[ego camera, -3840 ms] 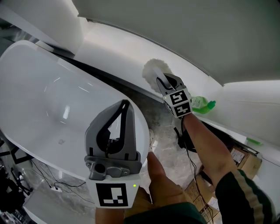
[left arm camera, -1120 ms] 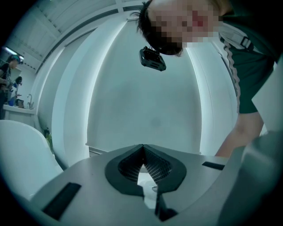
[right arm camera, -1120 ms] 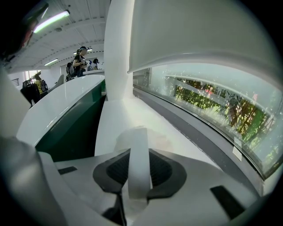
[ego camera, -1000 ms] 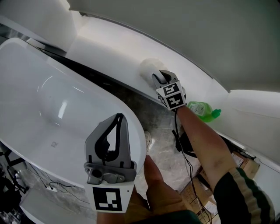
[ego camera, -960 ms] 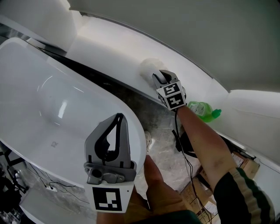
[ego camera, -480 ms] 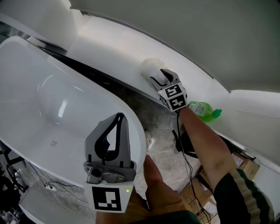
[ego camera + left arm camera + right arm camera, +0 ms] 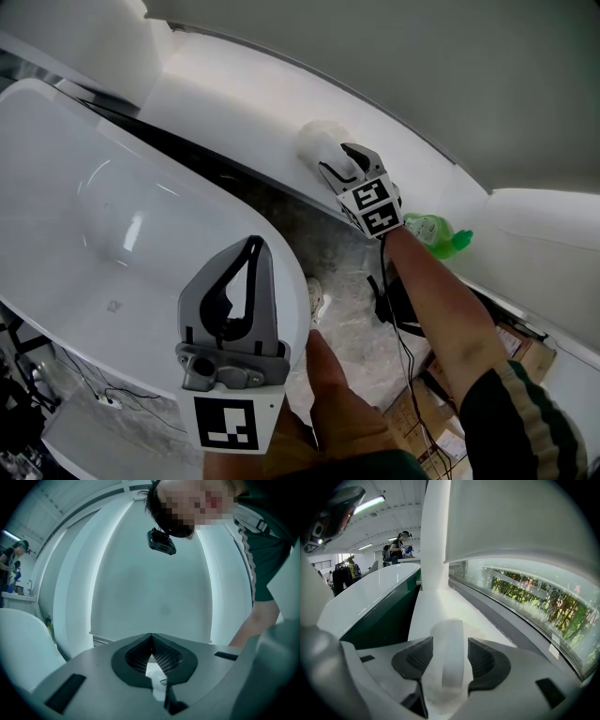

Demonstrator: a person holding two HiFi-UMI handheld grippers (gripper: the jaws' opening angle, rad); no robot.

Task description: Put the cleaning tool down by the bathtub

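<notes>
head view: from above, steeply down onto bathtub [image 7: 112, 187] and white ledge [image 7: 234, 103], at arm's reach | left gripper view: tipped upward, facing the person's head camera [image 7: 161, 542] | right gripper view: low and close over the ledge, looking along it | shared: head and right gripper views both show ledge and bathtub rim

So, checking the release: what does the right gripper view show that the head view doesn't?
Only the right gripper view: the right gripper with jaws opening, pads clear of the cleaning tool's white handle between them. Only the head view: the shut left gripper and a green bottle. Both: the cleaning tool on the white ledge beside the bathtub.
</notes>
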